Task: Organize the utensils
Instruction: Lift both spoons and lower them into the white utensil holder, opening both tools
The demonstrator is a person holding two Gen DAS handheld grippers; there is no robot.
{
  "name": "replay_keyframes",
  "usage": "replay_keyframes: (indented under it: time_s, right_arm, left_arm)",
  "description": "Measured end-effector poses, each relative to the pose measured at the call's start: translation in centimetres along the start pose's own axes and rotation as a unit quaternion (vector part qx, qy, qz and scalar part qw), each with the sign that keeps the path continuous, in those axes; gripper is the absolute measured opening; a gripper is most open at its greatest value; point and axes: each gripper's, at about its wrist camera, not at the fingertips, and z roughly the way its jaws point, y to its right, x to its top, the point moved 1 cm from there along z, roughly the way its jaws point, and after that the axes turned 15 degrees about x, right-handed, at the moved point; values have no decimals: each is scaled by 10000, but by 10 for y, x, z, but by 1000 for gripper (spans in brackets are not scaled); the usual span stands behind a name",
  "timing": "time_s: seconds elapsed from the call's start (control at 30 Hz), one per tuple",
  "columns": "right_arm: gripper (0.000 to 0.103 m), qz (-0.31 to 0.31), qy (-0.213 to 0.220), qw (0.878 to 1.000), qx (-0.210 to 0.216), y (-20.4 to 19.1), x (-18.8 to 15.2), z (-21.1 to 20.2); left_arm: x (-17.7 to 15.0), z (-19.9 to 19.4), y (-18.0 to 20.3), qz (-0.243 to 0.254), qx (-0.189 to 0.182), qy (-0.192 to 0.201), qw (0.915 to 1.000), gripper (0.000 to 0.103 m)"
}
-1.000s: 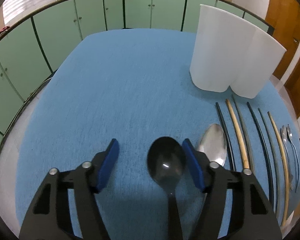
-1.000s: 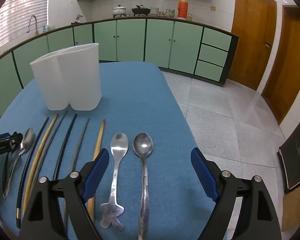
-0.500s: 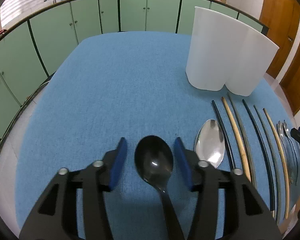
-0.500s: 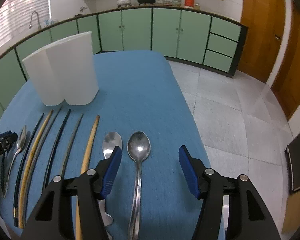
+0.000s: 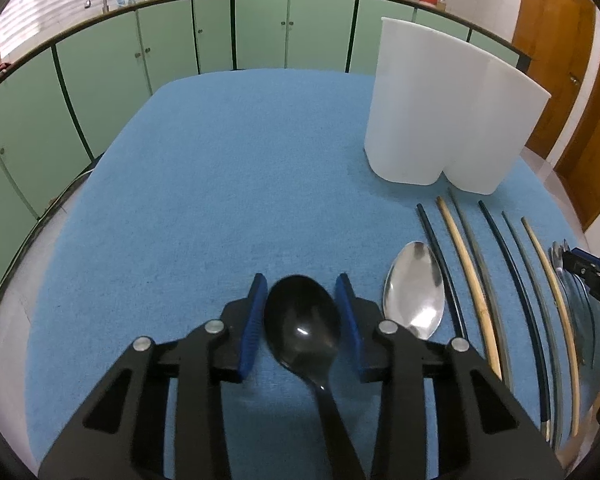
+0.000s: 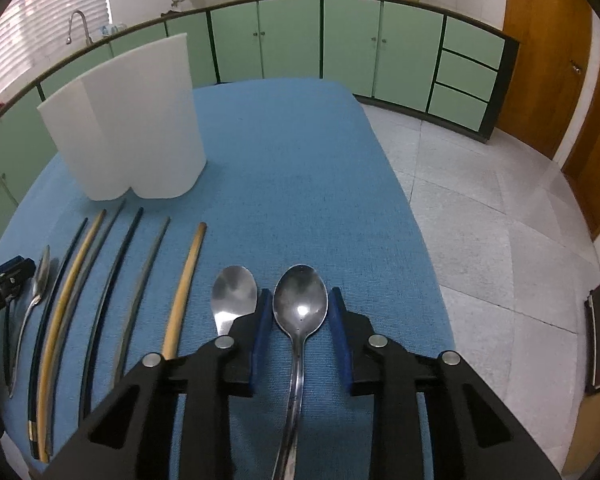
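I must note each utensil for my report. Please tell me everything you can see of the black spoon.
The black spoon looks like glossy dark plastic, with an oval bowl facing up and a thin handle running back under the camera. It lies flat on the blue cloth, leftmost of the utensils, beside a metal spoon. The left tongs straddle its bowl; their jaws are closing, one blue pad on each side, not clearly pressing yet.

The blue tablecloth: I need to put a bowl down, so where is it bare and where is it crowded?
Bare: the wide stretch of blue tablecloth between the green cabinets and the white holder, and the far end beyond the holder in the right wrist view. Crowded: the near strip from the black spoon across the chopsticks to the steel spoons.
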Motion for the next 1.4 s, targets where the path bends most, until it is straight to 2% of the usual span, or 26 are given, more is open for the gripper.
replay_keyframes:
  time_s: [0.23, 0.57, 0.87, 1.17, 1.4]
  right_arm:
    - [28, -43, 415, 9988, 250, -8, -7, -28]
    - [28, -362, 1068, 9924, 489, -34, -9, -77]
    - [28, -579, 1621, 9828, 662, -61, 11, -106]
    - [28, -900, 2115, 9702, 766, -87, 64, -115]
    - [28, -1075, 2519, 9576, 891, -99, 119, -121]
  left_arm:
    - [-6, -13, -4, -124, -342, 123, 9993, 34]
    - [-9, -65, -10, -212, -489, 986, 9937, 33]
    - [3, -106, -13, -345, -572, 1736, 9826, 33]
    - [57, -125, -1, -396, -536, 2631, 9625, 33]
    - [127, -124, 17, -549, -683, 3258, 9414, 34]
